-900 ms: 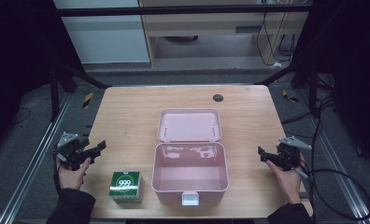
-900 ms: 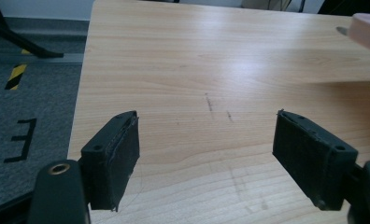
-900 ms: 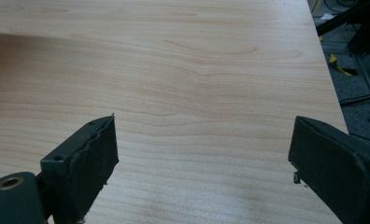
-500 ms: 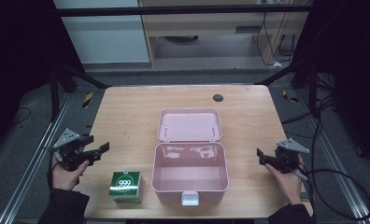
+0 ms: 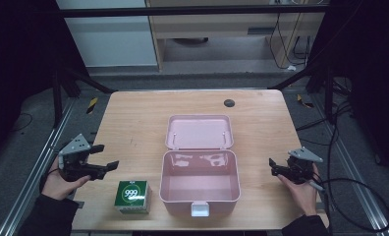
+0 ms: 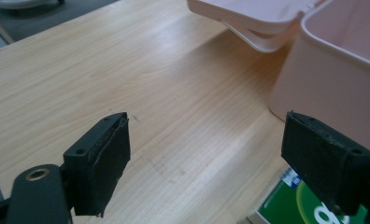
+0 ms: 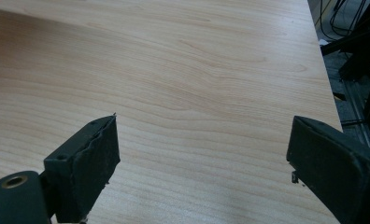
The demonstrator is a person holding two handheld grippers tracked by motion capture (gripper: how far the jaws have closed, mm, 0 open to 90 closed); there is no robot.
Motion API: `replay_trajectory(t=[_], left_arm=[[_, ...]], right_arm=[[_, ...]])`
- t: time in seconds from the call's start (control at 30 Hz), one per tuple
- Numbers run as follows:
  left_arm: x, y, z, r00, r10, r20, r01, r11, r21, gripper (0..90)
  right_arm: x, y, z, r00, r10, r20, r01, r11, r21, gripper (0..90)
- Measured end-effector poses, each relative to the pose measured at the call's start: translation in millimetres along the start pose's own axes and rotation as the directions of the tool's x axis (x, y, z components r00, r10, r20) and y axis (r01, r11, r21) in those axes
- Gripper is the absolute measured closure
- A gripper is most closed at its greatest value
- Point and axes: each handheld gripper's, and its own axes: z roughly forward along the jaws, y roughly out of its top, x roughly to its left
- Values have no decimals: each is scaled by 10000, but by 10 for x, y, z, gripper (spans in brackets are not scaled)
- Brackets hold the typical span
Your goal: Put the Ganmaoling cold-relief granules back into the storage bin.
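Observation:
A pink plastic box (image 5: 199, 183) stands open at the table's front middle, its lid (image 5: 199, 132) lying back flat behind it. Its side wall (image 6: 332, 70) fills the right of the left gripper view. A green and white carton marked 999 (image 5: 132, 195) sits just left of the box; one corner of the carton (image 6: 295, 203) peeks under my left jaws. My left gripper (image 5: 105, 158) is open above the table's left edge, a little back and left of the carton. My right gripper (image 5: 272, 166) is open near the right edge, right of the box, with bare wood (image 7: 197, 107) between its jaws.
A small black round disc (image 5: 229, 103) lies near the table's far edge. The wooden table (image 5: 133, 123) stands inside a dark metal frame, with cables on the floor at the right. A cabinet stands beyond the far edge.
My left gripper has drifted slightly toward the box and carton. The right gripper has shifted a little to the right and back. Box and carton have not moved.

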Motion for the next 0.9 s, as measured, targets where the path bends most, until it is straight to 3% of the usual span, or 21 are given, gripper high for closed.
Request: replay_trajectory(t=[0.17,0.3,0.4,0.47,0.63,0.8,0.9], left_arm=[[-62,68,0,9949,857,531,-891,9939,652,133],[-126,110,4,9808,1561,1172,-1680,9807,999,122],[-176,117,19,9645,2092,1608,-2305,9647,1275,116],[-209,112,40,9505,2510,1829,-2799,9475,1543,112],[-268,94,89,9255,2999,2312,-3455,9187,1915,114],[-321,88,128,9044,3231,2787,-3867,8967,2153,101],[-361,81,156,8871,3415,3104,-4192,8776,2324,79]], right_arm=[[11,-4,6,9999,-134,-58,134,9999,6,89],[18,-3,10,9997,-214,-115,215,9998,25,84],[27,-6,13,9993,-301,-208,302,9995,25,82],[28,-7,17,9991,-368,-204,369,9993,33,81],[32,-10,21,9985,-483,-245,484,9988,36,78],[37,-14,31,9982,-541,-253,544,9985,98,71],[38,-16,34,9980,-583,-263,587,9982,136,68]])
